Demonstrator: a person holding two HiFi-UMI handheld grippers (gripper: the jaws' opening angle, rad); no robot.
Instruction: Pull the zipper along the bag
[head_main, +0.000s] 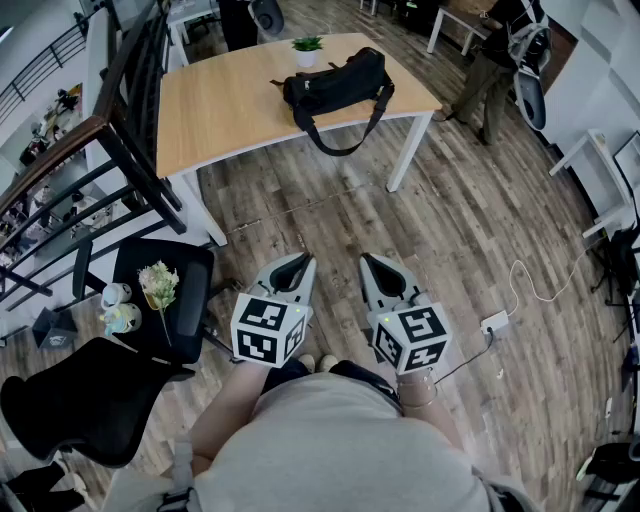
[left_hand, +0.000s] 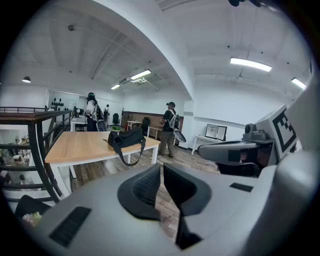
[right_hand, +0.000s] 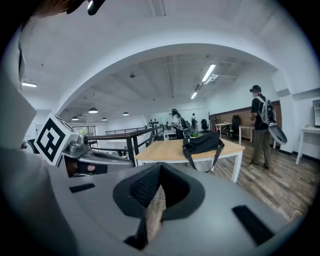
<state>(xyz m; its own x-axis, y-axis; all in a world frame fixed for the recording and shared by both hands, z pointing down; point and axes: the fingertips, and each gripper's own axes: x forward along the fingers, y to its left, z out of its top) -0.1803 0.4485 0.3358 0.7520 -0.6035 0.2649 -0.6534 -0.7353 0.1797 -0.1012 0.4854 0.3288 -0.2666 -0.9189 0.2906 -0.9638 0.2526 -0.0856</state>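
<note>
Bag (head_main: 335, 82) on table (head_main: 220, 110), contents unseen, left claw (head_main: 299, 262) and right claw (head_main: 371, 262) closed on nothing, well apart from it

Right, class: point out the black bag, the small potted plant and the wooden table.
black bag (head_main: 335, 82), head view, middle of its body.
potted plant (head_main: 307, 44), head view, its green leaves.
wooden table (head_main: 225, 105), head view, bare top.

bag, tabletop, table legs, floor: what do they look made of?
Bag: black matte fabric, probably nylon or polyester; it slumps and its strap hangs limp.
Tabletop: light wood or wood-look laminate; smooth, faint grain.
Table legs: white, thin, straight; likely painted metal.
Floor: grey-brown planks with visible seams; wood, laminate or vinyl.
</note>
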